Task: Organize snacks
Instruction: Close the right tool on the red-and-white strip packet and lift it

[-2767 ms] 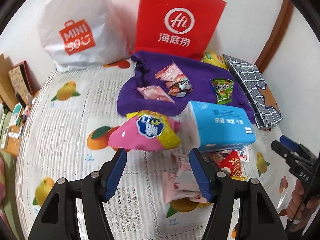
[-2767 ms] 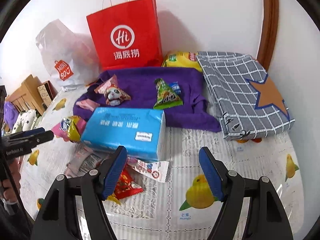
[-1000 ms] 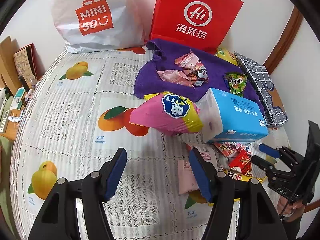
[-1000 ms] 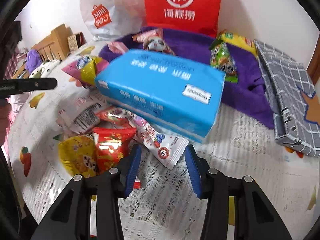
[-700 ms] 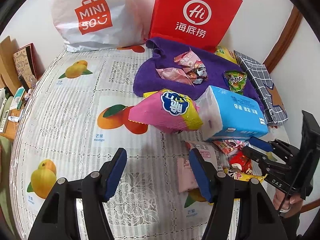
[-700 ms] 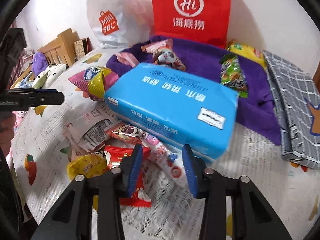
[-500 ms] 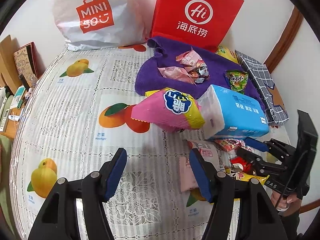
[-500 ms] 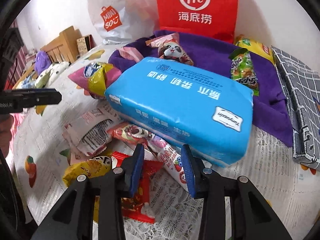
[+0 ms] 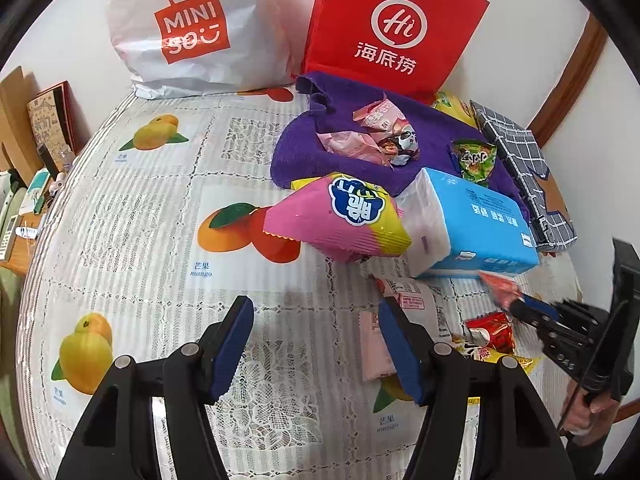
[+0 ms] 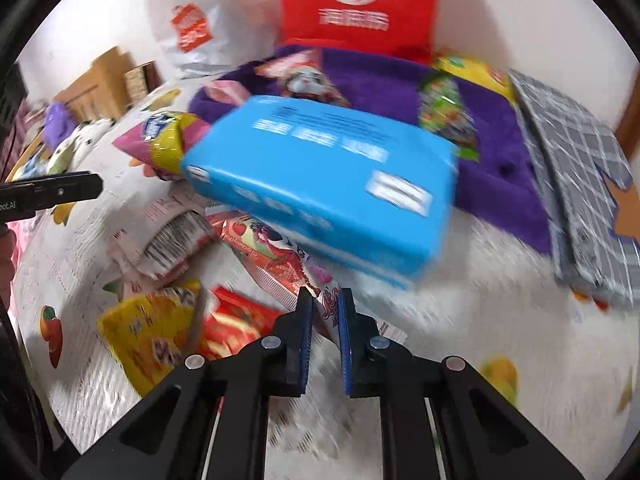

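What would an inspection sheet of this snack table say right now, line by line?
Surface: fruit-print lace tablecloth.
Job's things: purple towel holds a few snack packets; pink-and-yellow snack bag beside blue tissue pack; loose packets in front of it.
Clutter: Miniso bag, red Haidilao bag, checked grey folded item.
Grippers: left gripper open, empty; right gripper shut on long strawberry snack packet.
Cables: nothing seen.
Surroundings: white wall, wooden trim, boxes at left.

Glossy plastic wraps the blue tissue pack [image 9: 476, 224] and the pink snack bag [image 9: 340, 220]. The purple towel [image 9: 432, 140] looks fuzzy cloth; the red bag [image 9: 392, 32] matt paper; the tablecloth [image 9: 140, 220] lace-patterned, shiny.
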A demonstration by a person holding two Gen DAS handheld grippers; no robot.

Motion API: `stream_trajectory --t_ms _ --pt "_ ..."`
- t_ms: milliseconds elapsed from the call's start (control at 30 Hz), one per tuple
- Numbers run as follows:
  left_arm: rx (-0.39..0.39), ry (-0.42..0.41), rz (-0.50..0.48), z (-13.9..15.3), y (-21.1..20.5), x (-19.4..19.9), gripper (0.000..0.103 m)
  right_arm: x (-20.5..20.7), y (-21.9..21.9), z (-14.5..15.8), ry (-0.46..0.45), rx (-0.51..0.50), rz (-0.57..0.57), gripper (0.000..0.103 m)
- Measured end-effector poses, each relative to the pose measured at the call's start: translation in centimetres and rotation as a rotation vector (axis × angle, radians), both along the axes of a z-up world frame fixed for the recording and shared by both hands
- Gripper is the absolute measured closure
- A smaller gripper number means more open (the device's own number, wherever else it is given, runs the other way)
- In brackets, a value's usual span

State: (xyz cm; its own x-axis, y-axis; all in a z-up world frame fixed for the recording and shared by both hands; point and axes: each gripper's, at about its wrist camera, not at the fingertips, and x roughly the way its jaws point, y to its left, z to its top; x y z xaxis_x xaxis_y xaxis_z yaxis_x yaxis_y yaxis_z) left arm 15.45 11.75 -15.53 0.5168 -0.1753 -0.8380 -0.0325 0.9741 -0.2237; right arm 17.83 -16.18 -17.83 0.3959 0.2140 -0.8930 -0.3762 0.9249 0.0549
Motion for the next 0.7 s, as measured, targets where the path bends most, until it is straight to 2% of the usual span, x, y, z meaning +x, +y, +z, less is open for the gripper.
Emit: stream_trajectory --t_ms 133,200,267,333,467,600,700 --pt "0.001 0.003 -0.007 -0.1 -0.4 0.1 0.040 -1.3 -3.8 0.5 0.046 -0.013 -0.153 0.091" --pt "0.000 0.003 -0.013 -0.2 -0.8 0.2 0.040 -1.9 -4.9 0.6 0.058 -0.009 -0.180 0.087" --pt "-0.001 0.004 -0.017 -0.3 -1.1 0.4 0.040 -2.5 -5.3 0.8 0.034 -0.027 -0.164 0.080" --pt "-0.001 0.006 -0.024 -0.4 -1.4 0.5 0.040 -3.1 -5.1 1.1 -0.015 -0.051 -0.145 0.055" --pt "0.010 0.006 -0.031 -0.3 -1.7 0.5 0.040 -3.2 -4.6 1.5 -0.062 -0.016 -0.089 0.049" --pt "0.015 -0.005 -0.025 0.1 -1.3 0.5 0.040 -1.8 -3.5 0.1 -0.080 -0.042 -0.040 0.048" --pt "0.011 -0.013 -0.015 0.4 -1.0 0.6 0.040 -1.1 -2.8 -1.2 -0.080 -0.051 0.002 0.039"
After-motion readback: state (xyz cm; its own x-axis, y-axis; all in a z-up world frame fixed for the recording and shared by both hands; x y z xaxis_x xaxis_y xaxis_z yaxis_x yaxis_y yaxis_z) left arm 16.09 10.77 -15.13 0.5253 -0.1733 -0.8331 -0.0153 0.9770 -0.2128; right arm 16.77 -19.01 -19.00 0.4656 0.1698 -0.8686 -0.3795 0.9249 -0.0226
